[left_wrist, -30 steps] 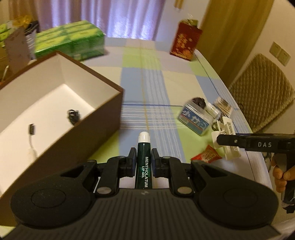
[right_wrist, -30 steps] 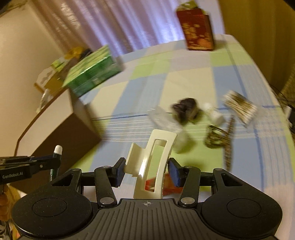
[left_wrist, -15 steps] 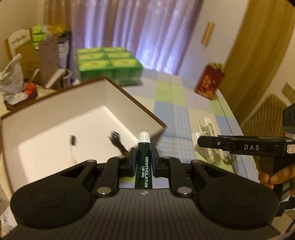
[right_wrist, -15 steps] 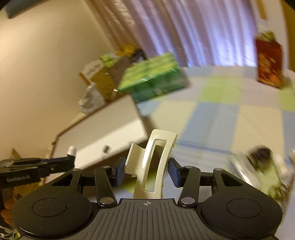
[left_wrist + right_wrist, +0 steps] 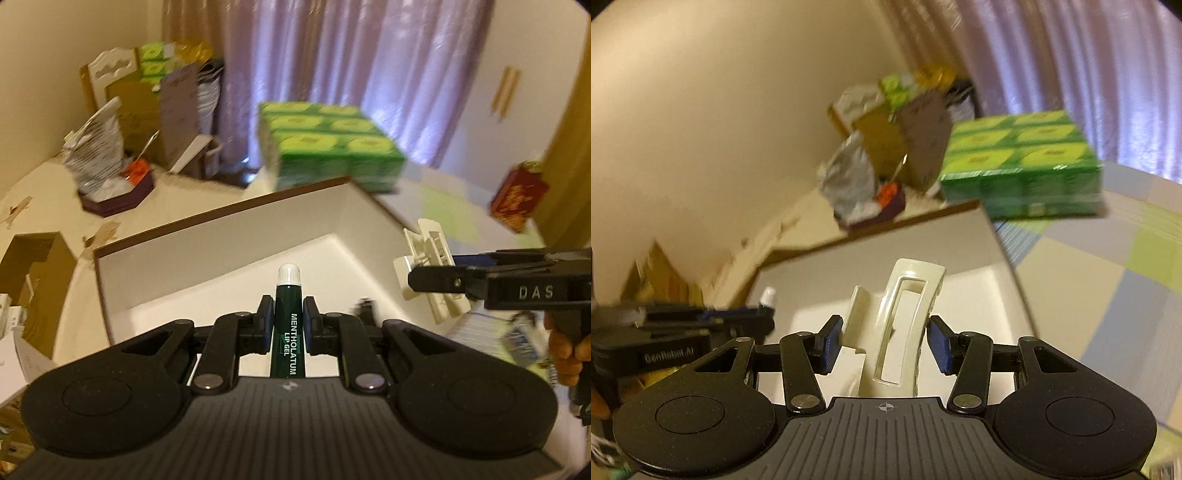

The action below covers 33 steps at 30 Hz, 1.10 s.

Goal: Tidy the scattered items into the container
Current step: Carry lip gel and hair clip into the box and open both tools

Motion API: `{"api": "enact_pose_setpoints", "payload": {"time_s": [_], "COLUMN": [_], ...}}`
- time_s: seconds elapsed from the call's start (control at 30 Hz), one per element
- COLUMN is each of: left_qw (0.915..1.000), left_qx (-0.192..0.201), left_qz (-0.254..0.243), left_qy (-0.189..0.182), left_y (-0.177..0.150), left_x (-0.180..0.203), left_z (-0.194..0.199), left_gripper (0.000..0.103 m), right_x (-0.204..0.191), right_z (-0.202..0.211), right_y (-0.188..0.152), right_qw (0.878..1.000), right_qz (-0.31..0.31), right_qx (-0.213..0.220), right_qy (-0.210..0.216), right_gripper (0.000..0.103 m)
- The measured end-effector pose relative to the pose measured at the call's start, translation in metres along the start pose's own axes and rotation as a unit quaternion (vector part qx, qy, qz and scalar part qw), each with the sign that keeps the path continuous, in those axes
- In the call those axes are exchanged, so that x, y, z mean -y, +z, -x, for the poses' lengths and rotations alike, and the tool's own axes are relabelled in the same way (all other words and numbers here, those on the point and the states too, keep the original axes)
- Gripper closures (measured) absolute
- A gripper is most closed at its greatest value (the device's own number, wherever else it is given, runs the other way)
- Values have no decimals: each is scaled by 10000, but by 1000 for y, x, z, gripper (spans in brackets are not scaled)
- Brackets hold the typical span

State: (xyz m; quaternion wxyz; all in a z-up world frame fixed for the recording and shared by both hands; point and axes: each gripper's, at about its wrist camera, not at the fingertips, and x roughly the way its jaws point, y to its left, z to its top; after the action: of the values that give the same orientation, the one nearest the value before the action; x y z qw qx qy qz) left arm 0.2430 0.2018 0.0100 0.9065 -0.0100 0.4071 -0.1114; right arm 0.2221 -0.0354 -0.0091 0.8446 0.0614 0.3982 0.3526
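- lip gel tube (image 5: 287, 325), dark green with a white cap, stands upright between the fingers of the left gripper (image 5: 288, 326), which is closed tight on its lower body; the cap end points forward over the open brown box (image 5: 221, 218).
- that box, white inside, lies below and ahead of both grippers; in the left wrist view its near left corner and far rim show, and a small dark item (image 5: 364, 308) lies on its floor, too blurred to name.
- for the left drop, i judge it best to bring the tube lower and level it over the bare white floor before opening, so it lies down and does not bounce or roll toward the wall.
- hair claw clip (image 5: 897, 332), cream plastic, sits in the right gripper (image 5: 884, 343), whose blue pads (image 5: 831, 343) press its two sides; the fingers are about half closed around it, and it hangs over the right part of the box.
- the right gripper (image 5: 436, 275) shows at the right edge of the left wrist view, near the box's right wall, with the clip (image 5: 424, 266) jutting past it.
- the grippers are near each other, so releasing one at a time, each over its own side, should avoid a knock.
- a green multipack (image 5: 1023, 166) stands on the checked tablecloth (image 5: 1108, 280) just beyond the box; keep clear of it.
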Motion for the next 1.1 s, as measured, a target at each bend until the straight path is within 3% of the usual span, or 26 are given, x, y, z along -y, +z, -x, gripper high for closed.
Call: {"api": "enact_pose_setpoints", "payload": {"time_s": [0.33, 0.67, 0.73, 0.83, 0.9, 1.1], "left_qw": [9919, 9823, 9815, 9808, 9818, 9837], "left_qx": [-1170, -1672, -1681, -1645, -1576, -1375], "left_qz": [297, 354, 392, 405, 405, 276], "left_qy": [405, 768, 828, 968, 980, 1127], "left_y": [11, 14, 14, 17, 20, 26], "left_x": [-45, -55, -57, -57, -56, -41], "left_z": [-100, -160, -161, -159, -153, -130], "left_gripper": [91, 89, 82, 62, 61, 41], "right_x": [4, 18, 15, 10, 10, 8], "right_z": [-123, -188, -189, -178, -172, -149], "right_y": [10, 22, 22, 18, 17, 16], "right_qw": [9868, 9721, 9695, 9689, 9691, 9700], "right_qz": [858, 1218, 1411, 1717, 1693, 1680], "right_qx": [-1301, -1820, -1833, -1597, -1637, -1596], "right_qy": [-438, -837, -808, -786, -732, -737], "right_gripper": [51, 47, 4, 3, 3, 3]}}
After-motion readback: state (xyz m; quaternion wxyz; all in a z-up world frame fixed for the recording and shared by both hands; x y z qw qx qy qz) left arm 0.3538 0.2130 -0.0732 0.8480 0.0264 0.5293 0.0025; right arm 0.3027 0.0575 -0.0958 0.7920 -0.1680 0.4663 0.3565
